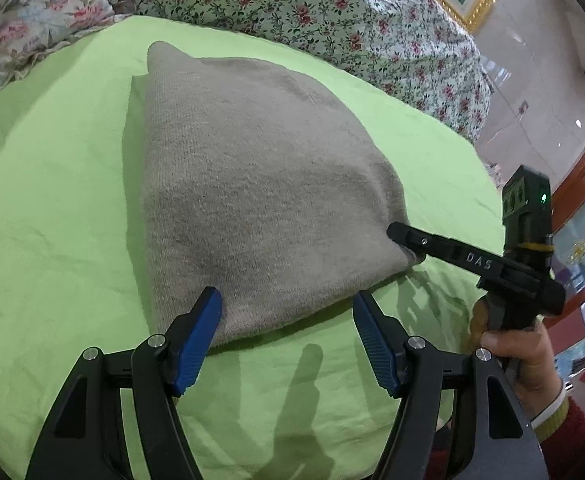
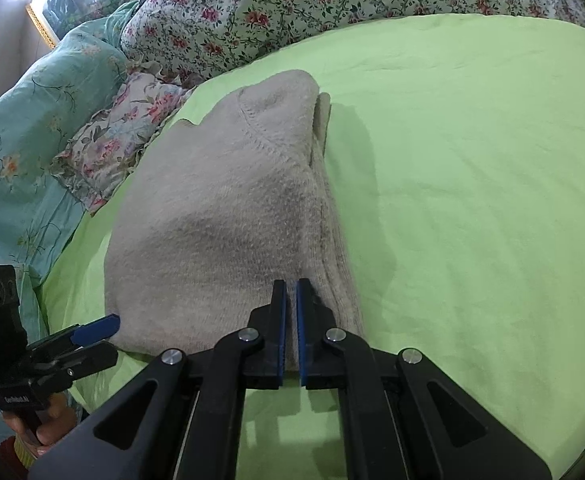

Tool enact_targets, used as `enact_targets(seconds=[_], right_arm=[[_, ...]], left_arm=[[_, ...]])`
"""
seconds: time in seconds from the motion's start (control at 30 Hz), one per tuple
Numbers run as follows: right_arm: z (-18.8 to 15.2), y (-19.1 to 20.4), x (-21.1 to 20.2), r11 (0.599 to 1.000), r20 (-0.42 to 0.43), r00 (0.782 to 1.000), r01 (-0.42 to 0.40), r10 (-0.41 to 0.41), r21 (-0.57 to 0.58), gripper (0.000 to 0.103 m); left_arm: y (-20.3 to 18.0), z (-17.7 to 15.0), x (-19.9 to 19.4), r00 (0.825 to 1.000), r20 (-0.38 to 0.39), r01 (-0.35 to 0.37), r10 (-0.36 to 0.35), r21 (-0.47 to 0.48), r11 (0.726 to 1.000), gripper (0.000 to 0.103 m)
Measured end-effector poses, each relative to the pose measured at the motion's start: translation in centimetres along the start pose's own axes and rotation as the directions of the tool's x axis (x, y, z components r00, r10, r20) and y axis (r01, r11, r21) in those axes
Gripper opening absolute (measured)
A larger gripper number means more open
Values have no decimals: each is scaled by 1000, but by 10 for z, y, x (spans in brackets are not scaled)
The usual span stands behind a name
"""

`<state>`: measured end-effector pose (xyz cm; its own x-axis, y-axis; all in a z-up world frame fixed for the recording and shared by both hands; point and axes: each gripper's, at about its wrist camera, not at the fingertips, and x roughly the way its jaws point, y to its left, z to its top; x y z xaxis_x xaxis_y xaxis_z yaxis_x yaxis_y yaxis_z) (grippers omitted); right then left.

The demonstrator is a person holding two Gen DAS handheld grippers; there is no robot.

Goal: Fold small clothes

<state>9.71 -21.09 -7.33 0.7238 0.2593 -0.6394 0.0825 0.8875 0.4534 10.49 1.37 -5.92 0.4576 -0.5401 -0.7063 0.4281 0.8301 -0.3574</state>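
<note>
Looking along my left claw (image 1: 288, 304), I see its blue pads spread apart with nothing pinched between them; the left pad (image 1: 196, 344) lies against the near edge of the folded grey sweater (image 1: 252, 184), while the right pad sits just off that edge over the green sheet (image 1: 52, 220). The sweater lies in the middle of the sheet as a thick folded bundle, wider toward me and narrowing to a rounded point at the far end. My right claw (image 1: 406, 240) reaches in from the right side, its black tip touching the sweater's near right corner, and my right hand (image 1: 520, 360) grips its handle, a red sleeve with a pale cuff at the wrist. From the right camera, the right claw (image 2: 290, 312) has its blue pads drawn almost together with only a thin slit between them, pressed against the sweater's (image 2: 212, 220) near edge by its layered side; whether any knit is caught in that slit I cannot tell. The left claw (image 2: 92, 330) shows at the lower left by the sweater's other near corner. A flowered quilt (image 2: 292, 4) and a teal flowered cover (image 2: 24, 128) are heaped behind the sheet.
</note>
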Motion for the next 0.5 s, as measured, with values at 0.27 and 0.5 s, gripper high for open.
enact_targets(seconds=[0.27,0.5], right_arm=[[-16,13,-25,997,-23,998,65,-66,-42,12],[-38,25,-51,995,-34,997,69,-71,-74,35]], left_arm=[[1,-7,-33,988,44,-145,146,-32,989,67],[-5,-24,-54,953,45,-299,298,-1,954,67]])
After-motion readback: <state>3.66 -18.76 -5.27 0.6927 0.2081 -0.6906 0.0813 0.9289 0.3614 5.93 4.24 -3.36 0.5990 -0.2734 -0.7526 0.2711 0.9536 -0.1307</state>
